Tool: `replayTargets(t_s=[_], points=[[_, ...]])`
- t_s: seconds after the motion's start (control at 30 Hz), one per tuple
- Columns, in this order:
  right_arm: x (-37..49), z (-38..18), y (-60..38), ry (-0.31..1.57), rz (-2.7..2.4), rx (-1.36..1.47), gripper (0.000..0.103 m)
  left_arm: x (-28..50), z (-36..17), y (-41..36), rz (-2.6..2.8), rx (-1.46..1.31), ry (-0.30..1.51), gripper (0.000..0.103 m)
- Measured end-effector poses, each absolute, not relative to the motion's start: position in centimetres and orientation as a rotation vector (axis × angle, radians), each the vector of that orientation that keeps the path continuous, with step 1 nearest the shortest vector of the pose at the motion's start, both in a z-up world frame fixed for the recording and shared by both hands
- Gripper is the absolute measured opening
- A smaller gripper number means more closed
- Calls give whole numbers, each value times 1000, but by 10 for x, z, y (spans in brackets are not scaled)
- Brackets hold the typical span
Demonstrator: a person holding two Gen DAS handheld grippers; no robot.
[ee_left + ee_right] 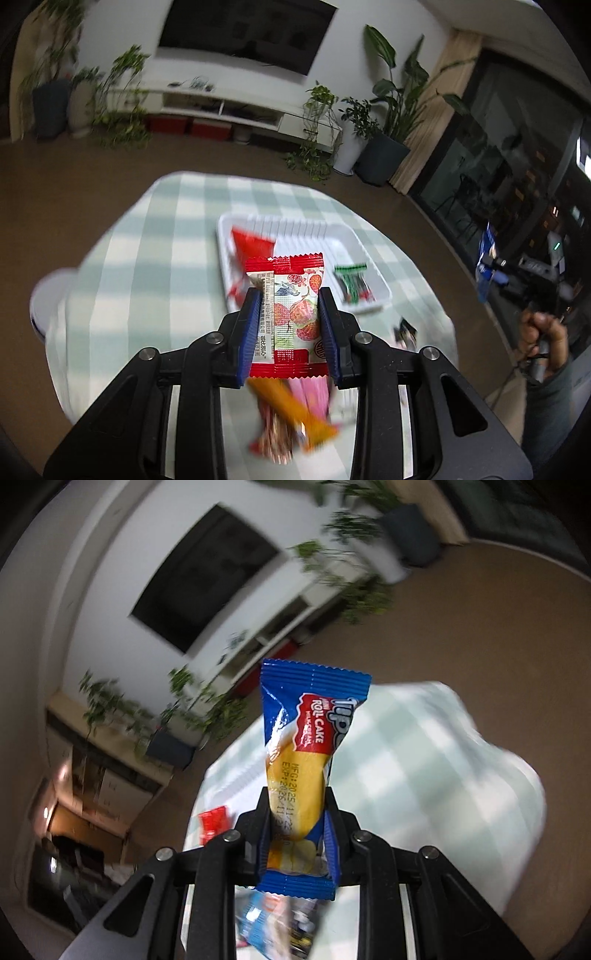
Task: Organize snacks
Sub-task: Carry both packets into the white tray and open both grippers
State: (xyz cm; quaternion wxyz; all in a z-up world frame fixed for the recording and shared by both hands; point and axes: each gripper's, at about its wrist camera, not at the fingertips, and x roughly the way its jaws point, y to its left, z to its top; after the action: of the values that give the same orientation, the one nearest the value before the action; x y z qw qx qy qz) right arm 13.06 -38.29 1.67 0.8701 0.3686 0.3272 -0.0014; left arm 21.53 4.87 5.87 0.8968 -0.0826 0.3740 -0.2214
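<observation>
Clamped between our left gripper's (290, 295) blue pads, a red-edged strawberry-print snack packet (291, 314) hangs above the green-and-white checked tablecloth (147, 240). Beyond it we see a white tray (362, 251) holding a red packet (251, 243) at its left end and a green-striped packet (352, 282) at its right. Loose orange and pink snacks (295, 406) lie blurred on the cloth below the jaws. Farther right, our right gripper (297, 801) is closed on a blue Tipo roll cake wrapper (306, 738), held upright over the table's edge.
</observation>
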Motion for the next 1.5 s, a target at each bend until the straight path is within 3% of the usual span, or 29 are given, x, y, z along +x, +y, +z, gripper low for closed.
replayTargets(t_s=[0.23, 0.67, 0.93, 1.5], points=[[220, 34, -308, 786, 167, 574, 26, 298, 55, -10, -488, -102, 837, 29], [328, -61, -230, 1081, 172, 314, 26, 360, -50, -73, -460, 1, 1006, 29], [342, -104, -222, 1171, 152, 271, 26, 370, -83, -82, -435, 69, 1029, 29], [327, -119, -214, 1173, 162, 310, 27, 368, -89, -96, -407, 193, 1041, 31]])
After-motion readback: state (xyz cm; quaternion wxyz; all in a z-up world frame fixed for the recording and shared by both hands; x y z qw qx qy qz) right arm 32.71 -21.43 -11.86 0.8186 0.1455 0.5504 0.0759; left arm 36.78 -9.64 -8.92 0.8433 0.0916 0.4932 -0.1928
